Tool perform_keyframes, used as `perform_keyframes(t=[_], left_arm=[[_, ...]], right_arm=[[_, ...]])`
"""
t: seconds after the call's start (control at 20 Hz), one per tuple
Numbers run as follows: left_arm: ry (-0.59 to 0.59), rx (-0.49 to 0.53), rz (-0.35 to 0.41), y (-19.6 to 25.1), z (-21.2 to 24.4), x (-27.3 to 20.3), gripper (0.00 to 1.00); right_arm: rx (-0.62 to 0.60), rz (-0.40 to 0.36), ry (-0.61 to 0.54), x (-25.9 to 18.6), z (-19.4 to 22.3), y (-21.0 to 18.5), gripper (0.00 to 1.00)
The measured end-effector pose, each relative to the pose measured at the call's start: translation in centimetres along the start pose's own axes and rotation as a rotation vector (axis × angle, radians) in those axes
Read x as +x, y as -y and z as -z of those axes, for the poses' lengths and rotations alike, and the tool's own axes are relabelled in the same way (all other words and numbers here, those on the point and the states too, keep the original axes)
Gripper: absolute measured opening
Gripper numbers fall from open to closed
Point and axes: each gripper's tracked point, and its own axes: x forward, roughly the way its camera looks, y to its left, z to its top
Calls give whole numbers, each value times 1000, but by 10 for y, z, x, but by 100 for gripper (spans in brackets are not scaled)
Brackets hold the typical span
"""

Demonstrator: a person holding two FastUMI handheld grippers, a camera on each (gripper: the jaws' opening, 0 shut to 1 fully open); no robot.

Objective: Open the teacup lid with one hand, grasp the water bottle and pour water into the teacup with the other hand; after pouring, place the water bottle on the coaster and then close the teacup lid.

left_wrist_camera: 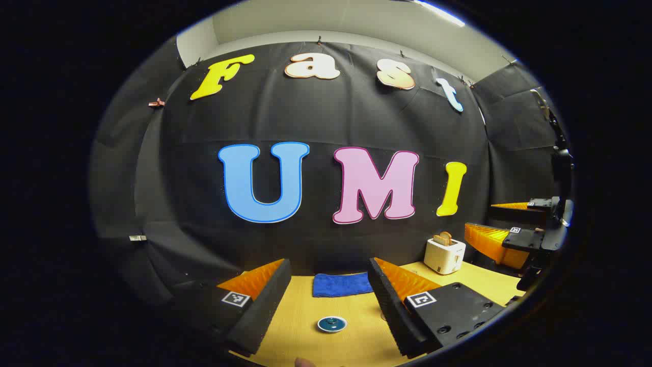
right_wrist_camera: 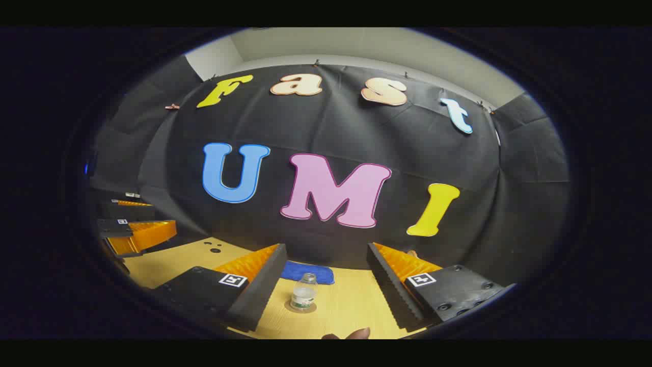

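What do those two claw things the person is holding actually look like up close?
Each claw has two long wedge-shaped fingers with ridged, sawtooth-like inner faces, set on blocky bodies with screw holes. Every finger base carries a small square black-and-white marker tag. You can see this on the left claw and the right claw alike.

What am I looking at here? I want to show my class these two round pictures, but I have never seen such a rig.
A person holds a two-finger gripper in each hand; a camera rides on each, looking forward. In the left gripper view, the left gripper is open above a wooden table, with the teacup lid, a blue cloth and a toaster beyond. In the right gripper view, the right gripper is open, facing the water bottle standing on its coaster. Nothing is held.
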Motion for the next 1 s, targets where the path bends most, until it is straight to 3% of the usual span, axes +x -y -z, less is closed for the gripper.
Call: perform_keyframes(t=[0.7,1.0], left_arm=[[-13,-14,4,4,11,12,96],[-50,-4,-2,5,57,36,96]], right_arm=[[-21,-15,-2,8,6,-7,98],[-22,-46,-19,21,41,-20,98]])
